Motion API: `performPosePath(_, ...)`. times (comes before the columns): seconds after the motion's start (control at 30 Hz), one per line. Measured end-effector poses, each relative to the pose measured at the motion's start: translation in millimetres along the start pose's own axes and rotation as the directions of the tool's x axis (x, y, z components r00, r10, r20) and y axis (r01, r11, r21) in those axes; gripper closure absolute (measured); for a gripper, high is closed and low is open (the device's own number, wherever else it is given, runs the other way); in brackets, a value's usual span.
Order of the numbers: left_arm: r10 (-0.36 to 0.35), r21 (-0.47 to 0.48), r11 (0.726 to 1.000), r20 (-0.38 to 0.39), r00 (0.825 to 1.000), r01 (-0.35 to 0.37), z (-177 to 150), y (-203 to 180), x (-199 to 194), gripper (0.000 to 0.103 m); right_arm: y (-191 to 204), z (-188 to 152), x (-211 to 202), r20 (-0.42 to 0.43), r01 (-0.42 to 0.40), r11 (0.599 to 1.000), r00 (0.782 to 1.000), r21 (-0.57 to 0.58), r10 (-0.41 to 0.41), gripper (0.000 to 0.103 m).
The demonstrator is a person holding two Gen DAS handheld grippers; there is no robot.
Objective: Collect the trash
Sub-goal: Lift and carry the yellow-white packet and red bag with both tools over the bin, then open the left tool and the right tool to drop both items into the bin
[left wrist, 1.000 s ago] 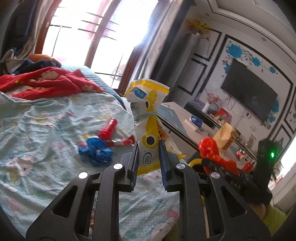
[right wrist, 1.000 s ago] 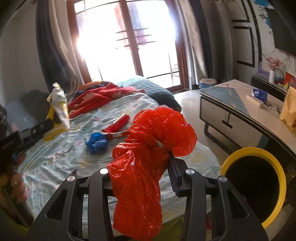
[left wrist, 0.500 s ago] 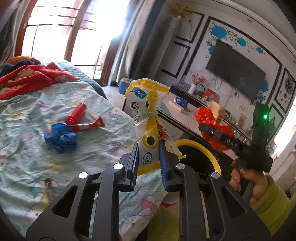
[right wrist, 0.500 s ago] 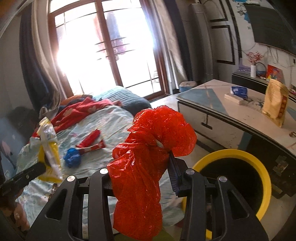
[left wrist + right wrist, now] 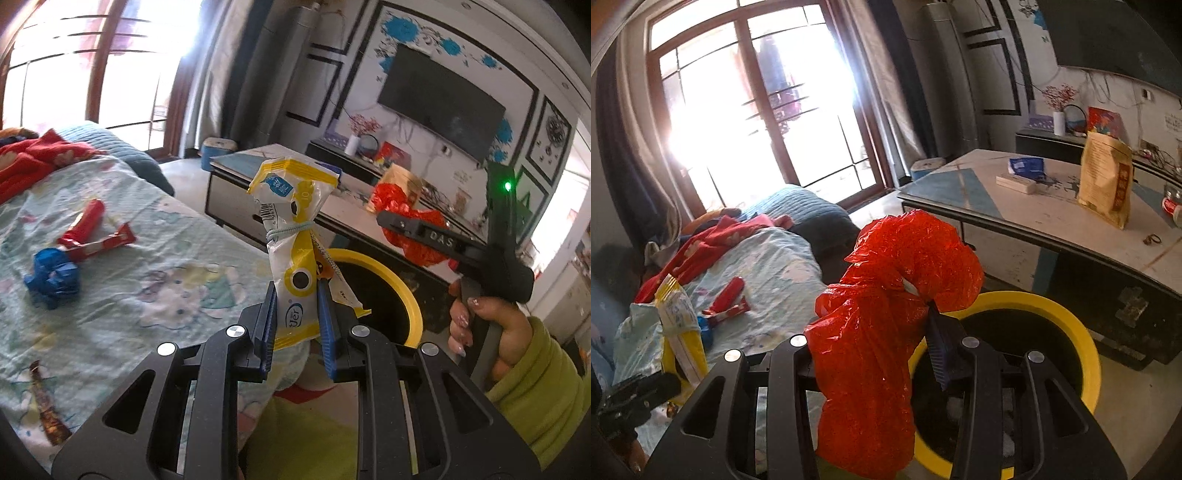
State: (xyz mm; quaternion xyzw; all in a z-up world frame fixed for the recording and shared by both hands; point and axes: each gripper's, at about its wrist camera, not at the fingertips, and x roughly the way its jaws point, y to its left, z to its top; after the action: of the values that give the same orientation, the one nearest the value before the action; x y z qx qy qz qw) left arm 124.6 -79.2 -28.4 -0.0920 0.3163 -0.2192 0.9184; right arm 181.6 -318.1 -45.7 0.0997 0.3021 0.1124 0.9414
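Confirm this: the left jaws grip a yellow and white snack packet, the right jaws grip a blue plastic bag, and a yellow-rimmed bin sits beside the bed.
Not quite. The bag in the right gripper is red, not blue: the right wrist view shows the red plastic bag clamped there. The rest holds: the left gripper grips the yellow and white snack packet, and the yellow-rimmed bin sits beside the bed.

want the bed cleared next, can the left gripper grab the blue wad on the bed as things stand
Probably not yet: the left gripper is shut on a yellow snack bag, so its jaws are full. The blue wad itself lies uncovered on the bed.
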Motion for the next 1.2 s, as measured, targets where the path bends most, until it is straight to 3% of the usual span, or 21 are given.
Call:
performPosePath(0.37,-0.042,0.082,0.995,-0.085,0.995,0.049,-2.2,-34.9,44.6,0.088,-48.0,-0.1,1.1,-0.008,0.07,0.994,0.998,0.085,-0.069,0.065)
performPosePath(0.77,-0.084,0.141,0.983,-0.213,0.974,0.115,-11.8,-66.3,107.4,0.088,-99.4,-6.2,5.3,-0.057,0.123,0.977,0.992,0.172,-0.115,0.063)
performPosePath(1.2,-0.076,0.147,0.981,-0.32,0.944,0.128,-26.3,-76.5,159.8,0.088,-134.4,-20.6,18.6,-0.146,0.078,0.968,0.988,0.24,-0.043,0.063)
